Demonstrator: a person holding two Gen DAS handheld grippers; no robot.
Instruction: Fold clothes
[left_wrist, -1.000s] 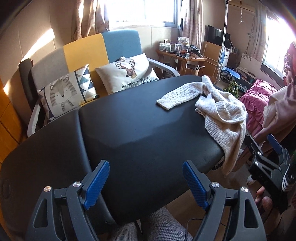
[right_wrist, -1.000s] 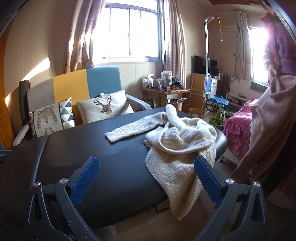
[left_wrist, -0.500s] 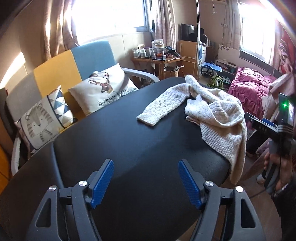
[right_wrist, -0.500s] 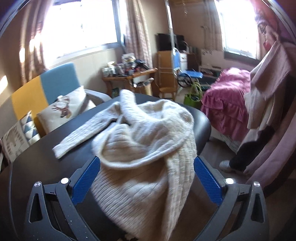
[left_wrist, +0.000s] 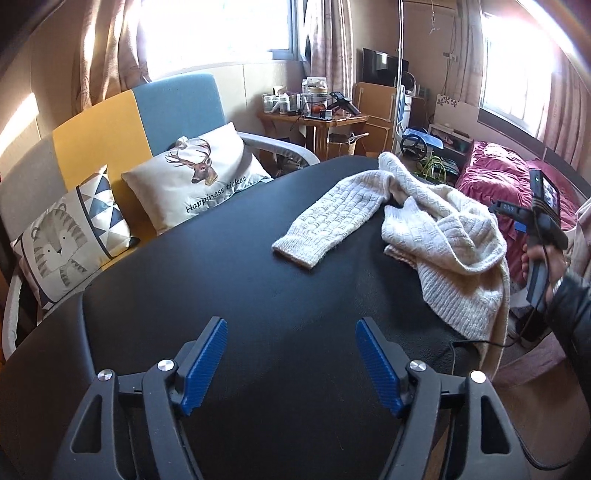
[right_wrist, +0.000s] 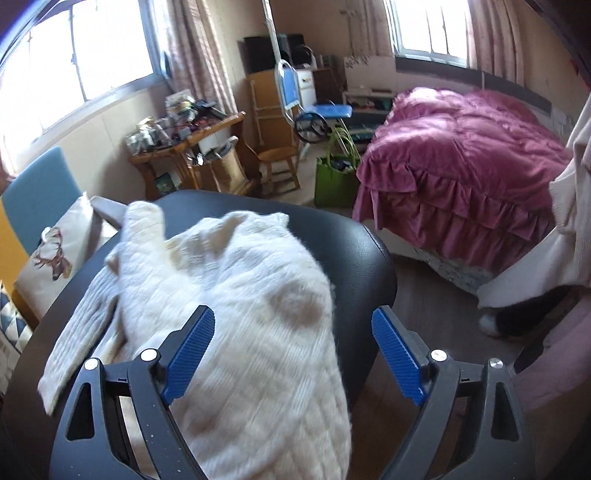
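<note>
A cream knitted sweater (left_wrist: 439, 236) lies crumpled at the right end of the black padded table (left_wrist: 258, 295), one sleeve stretched toward the middle, its hem hanging over the near right edge. My left gripper (left_wrist: 291, 360) is open and empty over bare table, well left of the sweater. My right gripper (right_wrist: 293, 349) is open, just above the sweater's body (right_wrist: 236, 306), with nothing between its jaws. The right gripper's body also shows in the left wrist view (left_wrist: 543, 229), held in a hand beside the table's right edge.
A sofa with a deer pillow (left_wrist: 195, 181) and a tiger pillow (left_wrist: 70, 243) stands behind the table. A cluttered wooden side table (right_wrist: 184, 140), a green bag (right_wrist: 336, 173) and a bed with a magenta cover (right_wrist: 461, 158) lie beyond the table's right end.
My right gripper has moved forward and down over the sweater, which now fills its view. My left gripper has advanced over the table and turned right. Both stay open.
</note>
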